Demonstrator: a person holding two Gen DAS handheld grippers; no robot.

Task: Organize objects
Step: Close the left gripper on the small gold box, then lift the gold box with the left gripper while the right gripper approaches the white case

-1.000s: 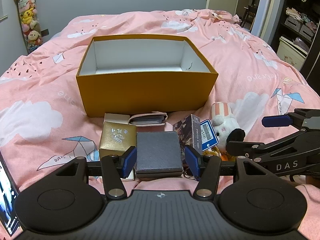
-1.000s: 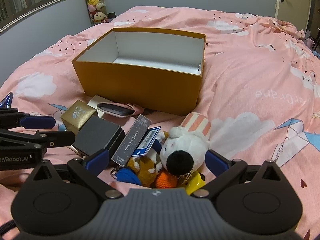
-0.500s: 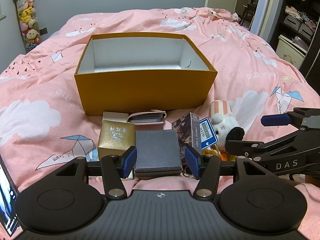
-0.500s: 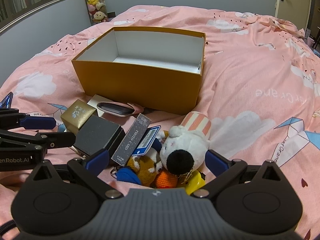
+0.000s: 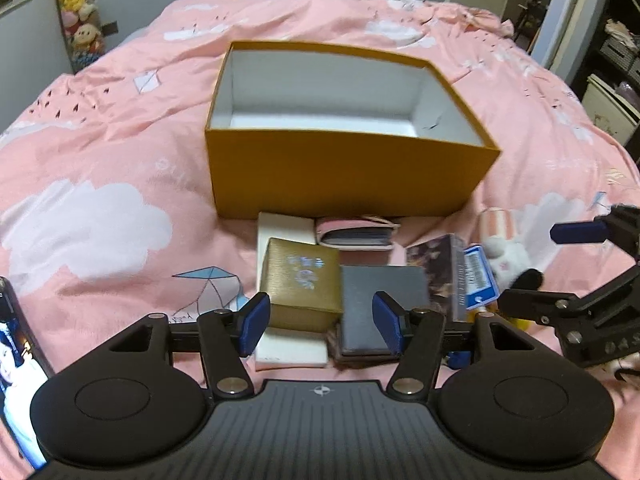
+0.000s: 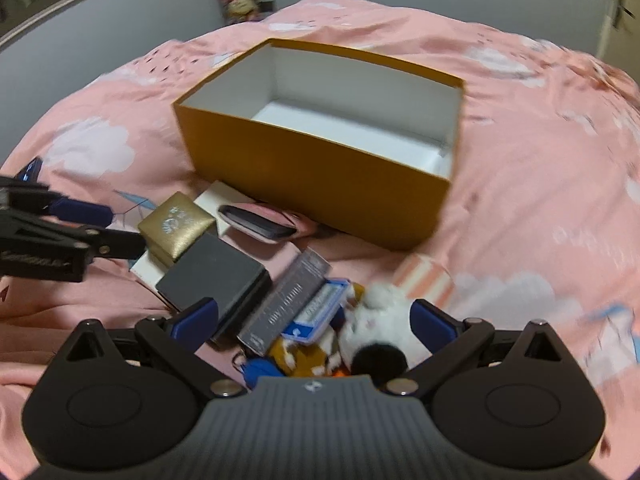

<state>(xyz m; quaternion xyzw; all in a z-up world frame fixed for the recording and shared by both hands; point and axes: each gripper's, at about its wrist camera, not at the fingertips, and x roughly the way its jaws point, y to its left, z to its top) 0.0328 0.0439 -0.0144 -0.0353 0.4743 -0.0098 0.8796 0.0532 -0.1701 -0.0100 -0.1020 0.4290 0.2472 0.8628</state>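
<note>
Lower centre of the left view, the left gripper, its jaws just widened, straddles gold box and dark box, pinching neither. Orange box above holds nothing. Right gripper spread over plush toy.

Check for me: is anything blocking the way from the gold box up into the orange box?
Nothing visible does. The gold box sits just in front of the orange box, whose inside shows only white floor; only its near wall must be cleared.

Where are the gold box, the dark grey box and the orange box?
gold box (image 5: pixel 302 276): left wrist view, its top face.
dark grey box (image 6: pixel 212 276): right wrist view, its lid.
orange box (image 5: pixel 340 172): left wrist view, its near wall.
</note>
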